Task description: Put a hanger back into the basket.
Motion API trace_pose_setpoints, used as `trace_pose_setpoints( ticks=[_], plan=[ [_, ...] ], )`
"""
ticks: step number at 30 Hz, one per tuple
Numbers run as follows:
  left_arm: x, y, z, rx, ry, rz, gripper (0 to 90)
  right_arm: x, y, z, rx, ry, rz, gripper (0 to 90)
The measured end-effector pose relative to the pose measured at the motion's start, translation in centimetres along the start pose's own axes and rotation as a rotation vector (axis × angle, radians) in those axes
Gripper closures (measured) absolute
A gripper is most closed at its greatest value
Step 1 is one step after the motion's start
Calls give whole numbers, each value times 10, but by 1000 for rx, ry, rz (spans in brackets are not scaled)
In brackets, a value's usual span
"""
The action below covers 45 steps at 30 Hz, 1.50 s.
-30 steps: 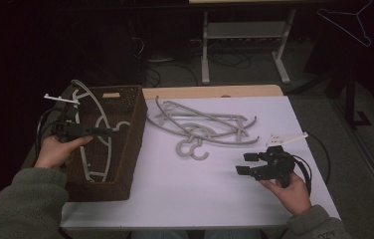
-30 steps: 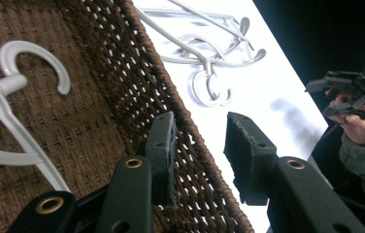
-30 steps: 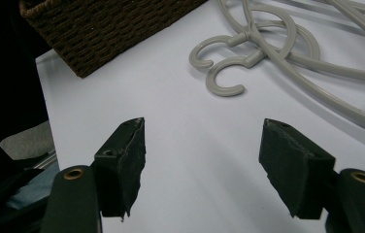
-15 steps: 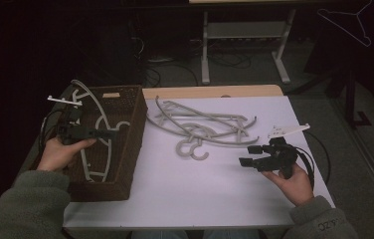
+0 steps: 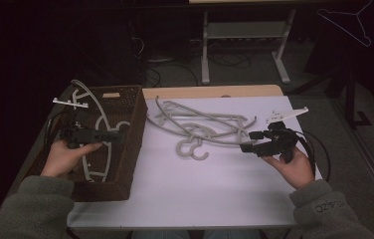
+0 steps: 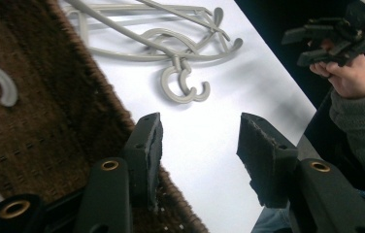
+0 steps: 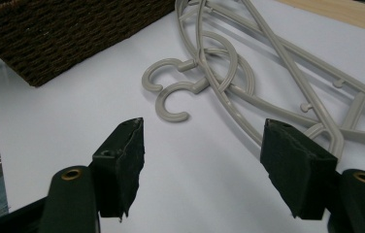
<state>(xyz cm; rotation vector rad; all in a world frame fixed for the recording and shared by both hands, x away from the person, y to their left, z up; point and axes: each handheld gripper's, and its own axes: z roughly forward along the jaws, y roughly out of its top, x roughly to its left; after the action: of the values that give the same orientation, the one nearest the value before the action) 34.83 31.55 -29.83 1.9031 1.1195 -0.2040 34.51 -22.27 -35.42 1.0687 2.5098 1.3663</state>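
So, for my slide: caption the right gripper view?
Open right gripper faces grey hangers on the white table, beside a woven basket.

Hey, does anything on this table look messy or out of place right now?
Yes. The grey hangers on the white table lie in a tangled heap, hooks overlapping, not stacked. In the brown basket, one hanger sticks up over the far rim instead of lying flat. Nothing looks broken.

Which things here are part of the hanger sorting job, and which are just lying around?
Part of the job:
- hangers on the table
- hangers in the basket
- wicker basket
- left hand-held gripper, jaws just opened, nothing between them
- right hand-held gripper, open

Just lying about:
- metal stand
- hanger hung at the far right
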Motion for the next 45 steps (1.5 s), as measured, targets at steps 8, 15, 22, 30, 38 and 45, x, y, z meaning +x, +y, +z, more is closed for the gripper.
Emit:
trace_pose_setpoints(
  ticks=[8,15,22,30,38,45],
  plan=[
    [-10,3,9,-5,-23,22,493,-6,6,6,16,-2,-15,314],
    [-23,3,15,3,-26,57,475,-11,14,13,33,0,-13,314],
    [-36,3,27,9,-44,79,462,-13,26,21,53,2,-31,314],
    [-48,1,39,7,-54,110,447,-18,36,37,84,8,-40,315],
    [-58,-2,53,17,-74,126,437,-22,45,46,103,1,-49,317],
    [-65,-5,63,19,-87,138,427,-24,52,50,106,-4,-55,321]
  ],
)
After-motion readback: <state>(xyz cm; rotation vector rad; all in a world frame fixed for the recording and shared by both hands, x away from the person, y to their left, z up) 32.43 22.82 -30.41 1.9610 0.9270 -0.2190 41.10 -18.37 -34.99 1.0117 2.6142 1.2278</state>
